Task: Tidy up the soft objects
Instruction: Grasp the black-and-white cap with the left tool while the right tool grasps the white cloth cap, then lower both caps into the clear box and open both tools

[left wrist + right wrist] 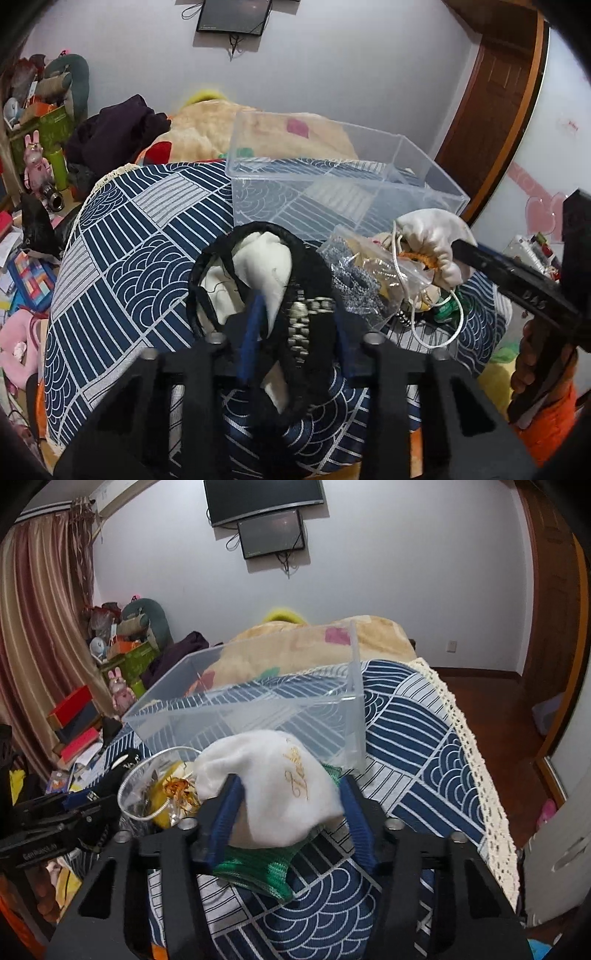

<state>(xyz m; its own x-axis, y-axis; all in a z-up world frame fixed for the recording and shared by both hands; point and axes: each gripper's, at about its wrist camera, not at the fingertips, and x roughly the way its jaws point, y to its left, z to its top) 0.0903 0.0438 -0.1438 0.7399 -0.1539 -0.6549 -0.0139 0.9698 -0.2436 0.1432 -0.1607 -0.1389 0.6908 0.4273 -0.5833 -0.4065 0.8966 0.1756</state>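
Patterned bedspread (424, 738), white pouch (280, 786) hiding right gripper (291, 805) fingertips

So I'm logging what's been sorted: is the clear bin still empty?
Empty. Through the clear bin walls only the patterned cloth shows; the white pouch sits outside it, between the right claw fingers.

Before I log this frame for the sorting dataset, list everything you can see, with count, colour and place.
clear bin: 1, transparent, on the cloth, looks empty
patterned cloth: 1, navy and white, covering the surface
white pouch: 1, gold lettering, between right gripper fingers
green knit item: 1, under the pouch
plastic bag: 1, clear, trinkets inside
black bag: 1, white cloth inside
screens: 2, dark, on wall
left gripper: black, blue pads
right gripper: black, blue pads
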